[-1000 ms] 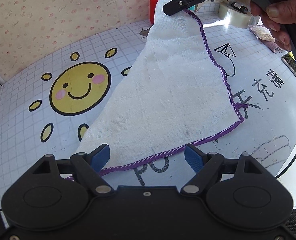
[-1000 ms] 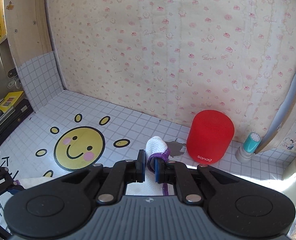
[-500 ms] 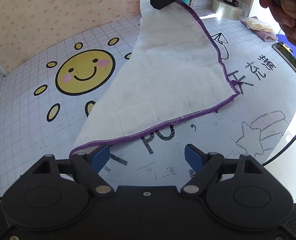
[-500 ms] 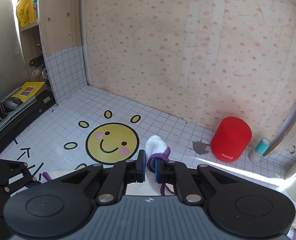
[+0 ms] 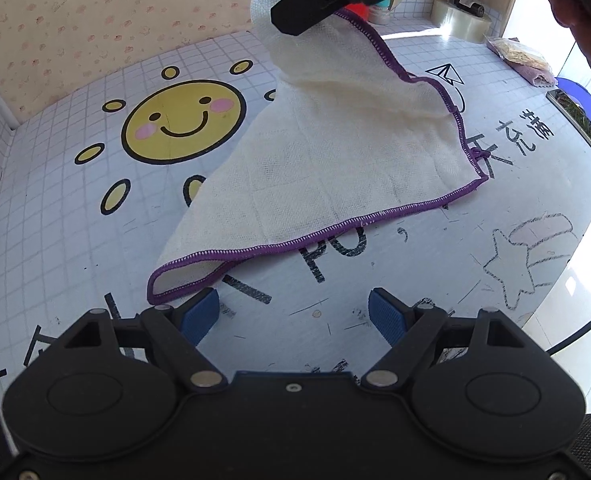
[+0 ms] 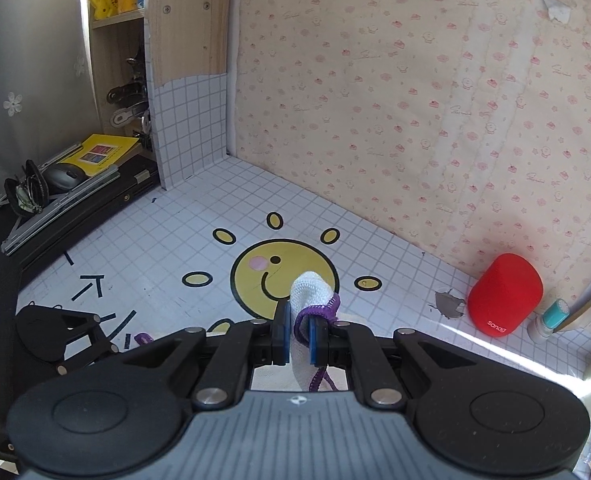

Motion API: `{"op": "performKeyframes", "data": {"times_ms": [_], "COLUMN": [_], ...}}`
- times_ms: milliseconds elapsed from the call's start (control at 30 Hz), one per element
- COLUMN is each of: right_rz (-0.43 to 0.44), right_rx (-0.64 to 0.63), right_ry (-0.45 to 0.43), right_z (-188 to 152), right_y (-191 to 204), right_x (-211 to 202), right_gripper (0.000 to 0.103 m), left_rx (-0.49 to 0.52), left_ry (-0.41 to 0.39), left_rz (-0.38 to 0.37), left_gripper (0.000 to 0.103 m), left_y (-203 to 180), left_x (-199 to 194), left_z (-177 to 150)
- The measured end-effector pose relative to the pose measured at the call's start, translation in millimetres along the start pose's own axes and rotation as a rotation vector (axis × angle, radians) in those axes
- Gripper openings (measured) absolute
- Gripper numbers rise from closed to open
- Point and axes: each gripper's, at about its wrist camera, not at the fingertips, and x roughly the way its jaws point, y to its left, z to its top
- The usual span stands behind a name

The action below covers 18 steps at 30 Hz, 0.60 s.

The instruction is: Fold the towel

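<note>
Before you, sunlight streaks a white grid-patterned counter (image 6: 199, 216) printed with a smiling yellow sun (image 5: 183, 120), backed by pink-flecked wallpaper (image 6: 415, 100). To your left stands a wooden shelf unit (image 6: 183, 20) holding yellow items, beside a pale curtain (image 6: 23, 60) embroidered with small flowers.

In the left wrist view the right gripper (image 5: 295, 28) is cut off by the top edge, and it hides the lifted corner of the towel (image 5: 335, 152); in the right wrist view the towel's (image 6: 309, 294) spread lies hidden behind the gripper body
</note>
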Motion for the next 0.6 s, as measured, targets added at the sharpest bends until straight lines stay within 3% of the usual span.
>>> {"op": "performKeyframes", "data": {"times_ms": [600], "right_rz": [0.065], "right_rx": [-0.108], "right_ry": [0.070], "right_z": [-0.4], "right_y": [37.6], "right_x": [24.4], "right_gripper": [0.008], "left_rx": [-0.013], "left_ry": [-0.002], "left_rz": [0.032], "left_gripper": [0.083], "left_y": [7.6], "left_x": [-4.7], "left_z": [-1.5]}}
